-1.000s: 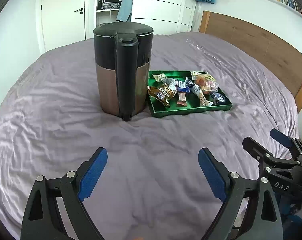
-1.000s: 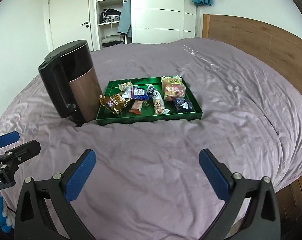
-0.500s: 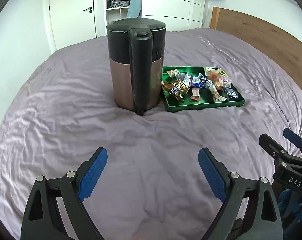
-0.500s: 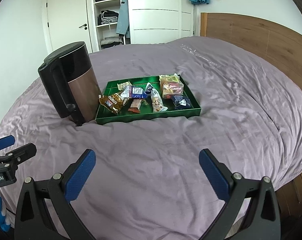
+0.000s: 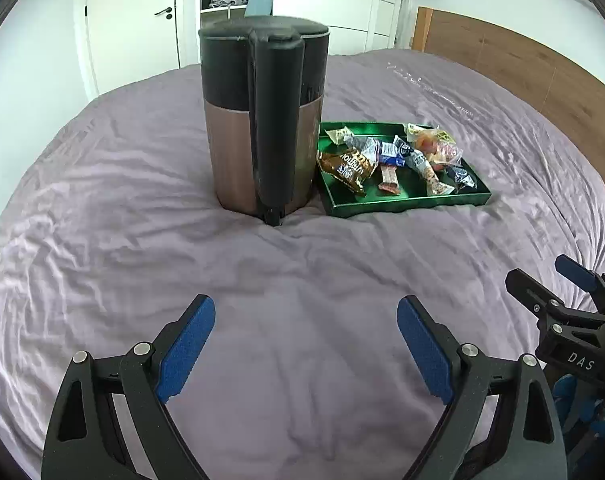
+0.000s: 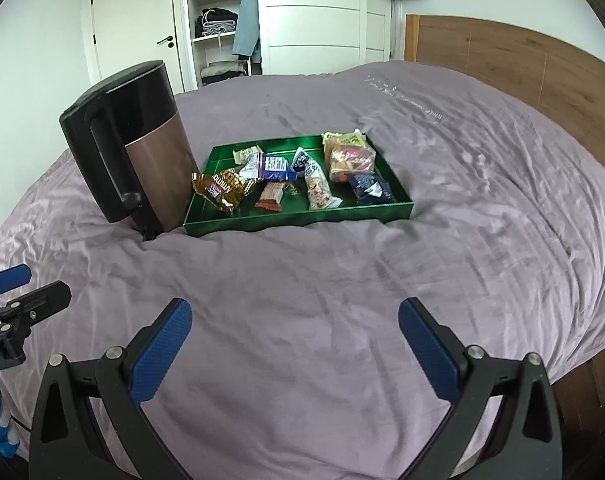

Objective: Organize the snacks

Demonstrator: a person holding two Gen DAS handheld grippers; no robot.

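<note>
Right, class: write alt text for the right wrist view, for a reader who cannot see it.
An open right gripper hovers over a purple bedspread, facing a green tray of wrapped snacks. A black and copper kettle stands against the tray's left end, with the left gripper at the frame's left edge.

kettle point(image 6: 132, 168) crowds the tray's point(image 6: 302, 222) left side; near edge stands unobstructed.

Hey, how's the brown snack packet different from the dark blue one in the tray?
The brown packet lies at the green tray's left end, overhanging its rim beside the kettle; the dark blue packet lies wholly inside, at the right end. The brown one looks longer. Both lie untouched.
</note>
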